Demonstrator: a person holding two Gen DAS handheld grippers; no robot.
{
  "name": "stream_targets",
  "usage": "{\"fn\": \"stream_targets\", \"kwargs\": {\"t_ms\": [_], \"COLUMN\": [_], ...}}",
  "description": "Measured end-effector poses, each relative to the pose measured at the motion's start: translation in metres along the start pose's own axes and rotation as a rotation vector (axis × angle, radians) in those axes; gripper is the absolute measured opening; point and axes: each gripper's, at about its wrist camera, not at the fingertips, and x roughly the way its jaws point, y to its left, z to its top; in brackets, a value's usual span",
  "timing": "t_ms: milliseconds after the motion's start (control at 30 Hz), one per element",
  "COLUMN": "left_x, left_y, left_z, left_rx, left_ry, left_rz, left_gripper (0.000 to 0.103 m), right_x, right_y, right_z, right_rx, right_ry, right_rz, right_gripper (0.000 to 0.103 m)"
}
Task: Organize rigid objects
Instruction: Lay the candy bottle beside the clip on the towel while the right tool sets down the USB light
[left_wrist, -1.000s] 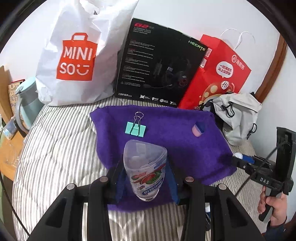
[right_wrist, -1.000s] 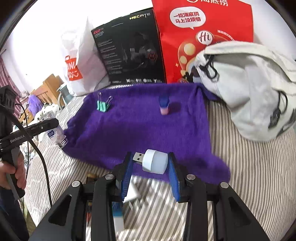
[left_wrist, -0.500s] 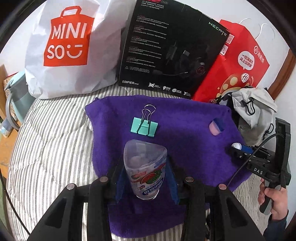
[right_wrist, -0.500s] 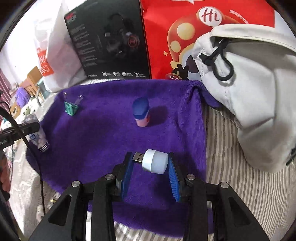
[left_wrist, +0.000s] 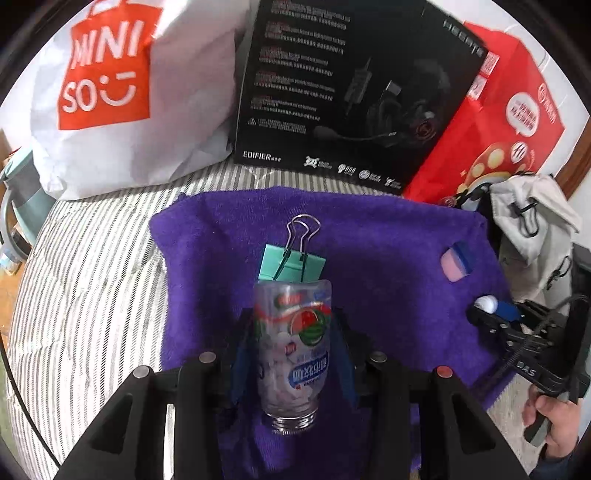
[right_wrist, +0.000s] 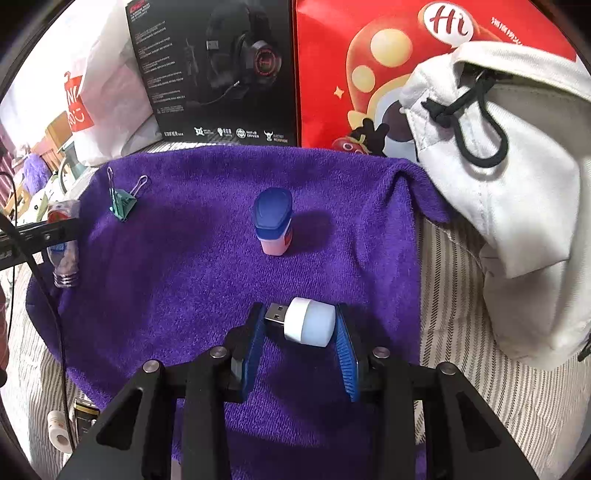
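My left gripper (left_wrist: 293, 332) is shut on a clear plastic candy bottle (left_wrist: 291, 347) with a watermelon label, held upside down over the purple towel (left_wrist: 384, 266). A green binder clip (left_wrist: 291, 262) lies just beyond it. My right gripper (right_wrist: 299, 325) is shut on a small white USB light (right_wrist: 304, 321), plug pointing left, low over the towel (right_wrist: 184, 280). A pink jar with a blue lid (right_wrist: 273, 221) stands on the towel ahead of it. The clip (right_wrist: 122, 203) and bottle (right_wrist: 64, 243) show at the left of the right wrist view.
A MINISO bag (left_wrist: 110, 92), a black headset box (left_wrist: 351, 92) and a red bag (left_wrist: 509, 122) stand behind the towel. A white backpack (right_wrist: 509, 192) lies at the right. Small items (right_wrist: 59, 432) lie on the striped bedding (left_wrist: 85, 295).
Both grippers have moved forward over the towel with their objects. The bottle now tilts forward and sits close to the binder clip. The USB light is nearer the pink jar.
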Motion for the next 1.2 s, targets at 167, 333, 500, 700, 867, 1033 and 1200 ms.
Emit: {"fn": "stream_targets", "kwargs": {"t_ms": [167, 333, 500, 700, 867, 1033, 1200], "left_x": [0.012, 0.016, 0.017, 0.016, 0.015, 0.013, 0.007], "left_y": [-0.006, -0.015, -0.029, -0.033, -0.033, -0.030, -0.028], "left_z": [-0.002, -0.001, -0.006, -0.009, -0.011, -0.015, -0.021], "left_rx": [0.029, 0.078, 0.159, 0.176, 0.175, 0.156, 0.155], "left_ry": [0.031, 0.047, 0.071, 0.076, 0.080, 0.088, 0.103], "left_rz": [0.053, 0.107, 0.181, 0.197, 0.194, 0.187, 0.161], "left_gripper": [0.038, 0.038, 0.038, 0.039, 0.039, 0.048, 0.055], "right_x": [0.002, 0.003, 0.002, 0.001, 0.000, -0.002, -0.008], "right_y": [0.002, 0.005, 0.006, 0.007, 0.006, 0.006, 0.011], "right_z": [0.001, 0.002, 0.001, -0.001, -0.003, -0.006, -0.012], "right_rx": [-0.021, -0.040, -0.047, -0.061, -0.075, -0.084, -0.093], "right_ry": [0.001, 0.004, -0.004, -0.008, -0.013, 0.003, 0.022], "right_rz": [-0.011, -0.014, -0.015, -0.010, 0.005, 0.017, 0.005], "right_gripper": [0.037, 0.037, 0.037, 0.037, 0.038, 0.049, 0.052]}}
